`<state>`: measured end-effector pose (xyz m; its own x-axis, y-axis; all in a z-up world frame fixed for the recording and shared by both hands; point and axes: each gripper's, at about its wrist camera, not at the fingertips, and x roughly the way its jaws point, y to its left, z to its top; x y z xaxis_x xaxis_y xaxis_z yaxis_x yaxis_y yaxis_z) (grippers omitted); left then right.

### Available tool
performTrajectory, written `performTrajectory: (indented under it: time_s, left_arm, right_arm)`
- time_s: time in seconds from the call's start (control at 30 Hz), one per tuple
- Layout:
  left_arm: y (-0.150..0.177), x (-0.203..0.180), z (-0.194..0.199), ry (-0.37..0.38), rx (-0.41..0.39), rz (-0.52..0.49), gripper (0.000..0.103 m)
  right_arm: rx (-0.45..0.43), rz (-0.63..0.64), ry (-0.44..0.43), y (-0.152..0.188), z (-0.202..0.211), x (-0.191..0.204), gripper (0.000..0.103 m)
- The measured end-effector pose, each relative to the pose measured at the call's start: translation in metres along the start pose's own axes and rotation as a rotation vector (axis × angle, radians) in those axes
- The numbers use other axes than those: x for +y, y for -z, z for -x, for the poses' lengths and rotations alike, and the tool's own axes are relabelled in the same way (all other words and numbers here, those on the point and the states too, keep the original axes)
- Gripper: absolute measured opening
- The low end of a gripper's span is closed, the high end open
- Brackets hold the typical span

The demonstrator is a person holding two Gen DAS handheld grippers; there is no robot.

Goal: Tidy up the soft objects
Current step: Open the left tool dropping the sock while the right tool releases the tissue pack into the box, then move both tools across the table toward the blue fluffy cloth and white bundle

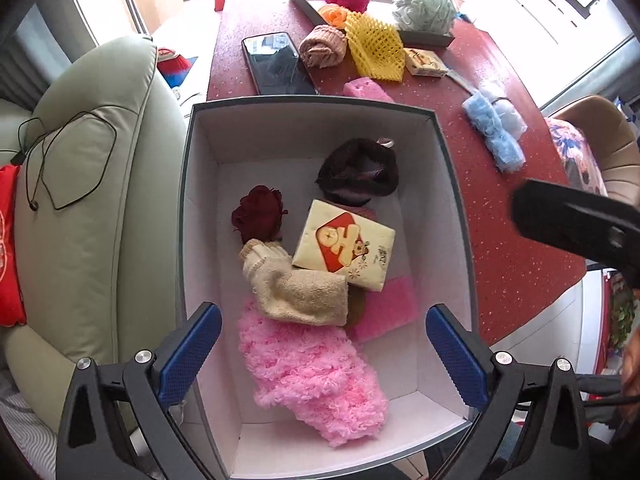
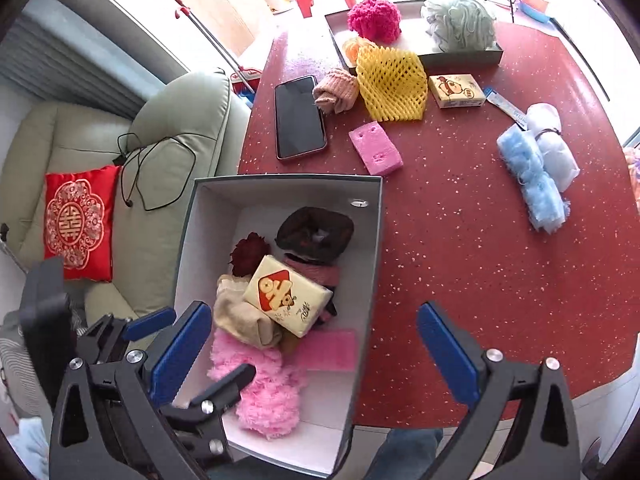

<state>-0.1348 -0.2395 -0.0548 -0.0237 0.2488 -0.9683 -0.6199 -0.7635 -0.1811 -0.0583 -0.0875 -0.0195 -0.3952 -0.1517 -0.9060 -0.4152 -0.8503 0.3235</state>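
both tongs, left point(image 1: 322, 354) and right point(image 2: 314, 354), hang released and empty over the white box point(image 1: 200, 208). pink fluffy cloth point(image 1: 312, 376), tissue pack point(image 1: 344, 246) and knits are in. blue fluffy cloth point(image 2: 534, 184), pink sponge point(image 2: 375, 147), yellow foam net point(image 2: 390, 84) wait on the table point(image 2: 460, 280).

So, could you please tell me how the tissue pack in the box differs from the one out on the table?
The tissue pack in the box is larger and lies tilted on top of other soft things; the tissue pack on the table is smaller and lies flat on the red surface. The boxed one shows a red diamond label; the other shows a cartoon figure. Both are pale yellow and rectangular.
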Motion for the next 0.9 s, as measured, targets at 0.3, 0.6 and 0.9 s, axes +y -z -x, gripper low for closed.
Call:
performTrajectory:
  time_s: [0.3,0.6,0.9]
  left_arm:
    - [0.006,-0.012,-0.012,-0.056,0.089,-0.073,0.103]
    - [0.011,-0.039,-0.016,-0.042,0.112,-0.137,0.103]
    - [0.006,-0.061,0.001,-0.085,0.048,-0.057,0.103]
  right_arm:
    - [0.018,-0.216,0.068,0.048,0.009,-0.062,0.103]
    - [0.106,-0.376,0.117,0.093,0.002,-0.096,0.103]
    - [0.063,-0.212,0.117,0.097,0.027,-0.106,0.103]
